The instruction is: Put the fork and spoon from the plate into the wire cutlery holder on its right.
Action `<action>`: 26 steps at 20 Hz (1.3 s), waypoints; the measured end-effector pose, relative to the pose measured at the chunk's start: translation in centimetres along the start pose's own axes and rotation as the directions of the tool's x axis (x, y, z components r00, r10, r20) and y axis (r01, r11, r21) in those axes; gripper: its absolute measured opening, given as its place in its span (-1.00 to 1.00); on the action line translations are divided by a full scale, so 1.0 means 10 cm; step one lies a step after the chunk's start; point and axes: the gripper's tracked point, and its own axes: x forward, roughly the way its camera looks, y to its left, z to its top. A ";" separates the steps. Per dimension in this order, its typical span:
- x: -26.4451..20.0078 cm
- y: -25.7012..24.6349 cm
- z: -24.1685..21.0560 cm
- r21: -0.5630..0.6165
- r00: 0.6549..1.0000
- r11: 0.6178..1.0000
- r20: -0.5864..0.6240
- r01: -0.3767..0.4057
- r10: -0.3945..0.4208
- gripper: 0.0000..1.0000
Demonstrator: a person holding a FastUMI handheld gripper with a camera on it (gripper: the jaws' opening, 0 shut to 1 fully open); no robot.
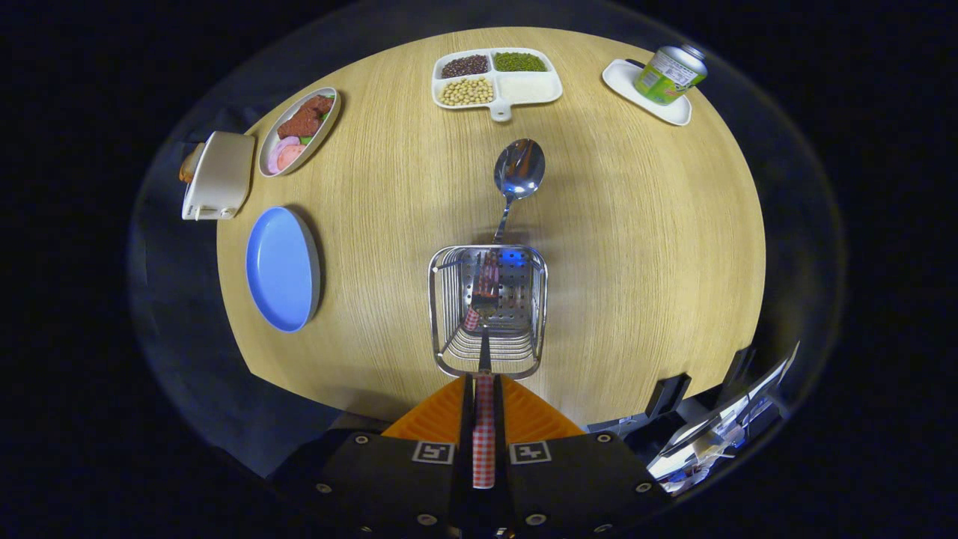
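Tongs (484, 389) clenched on the fork's checked handle (484, 442), both orange fingers (438, 419) pressed against it — I see the fork (485, 296) hanging tines-down inside the wire cutlery holder (488, 311), directly ahead of the fingertips. Leaning on the holder's far rim is the spoon (518, 171), its handle inside, its bowl up beyond the basket. To the left of the holder lies the blue plate (281, 268) on the wooden table (636, 247), bare — well apart from the holder.

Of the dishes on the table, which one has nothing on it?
The blue plate, left of the wire cutlery holder. The oval dish, divided tray and white tray all hold something.
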 end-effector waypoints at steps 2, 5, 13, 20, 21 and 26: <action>-0.01 0.04 0.05 0.002 0.999 1.000 0.036 -0.008 0.008 -0.72; -0.06 0.10 0.16 0.043 0.994 0.998 0.104 -0.034 0.030 -0.67; -0.40 0.11 0.52 0.116 0.913 0.990 0.407 -0.079 0.026 -0.38; -0.97 0.16 0.84 0.070 0.743 0.995 0.670 -0.070 0.005 0.15; -1.09 0.20 0.89 0.051 0.707 0.997 0.708 -0.059 0.005 0.20; -1.78 0.46 1.10 -0.003 0.479 1.000 0.878 -0.015 0.010 0.48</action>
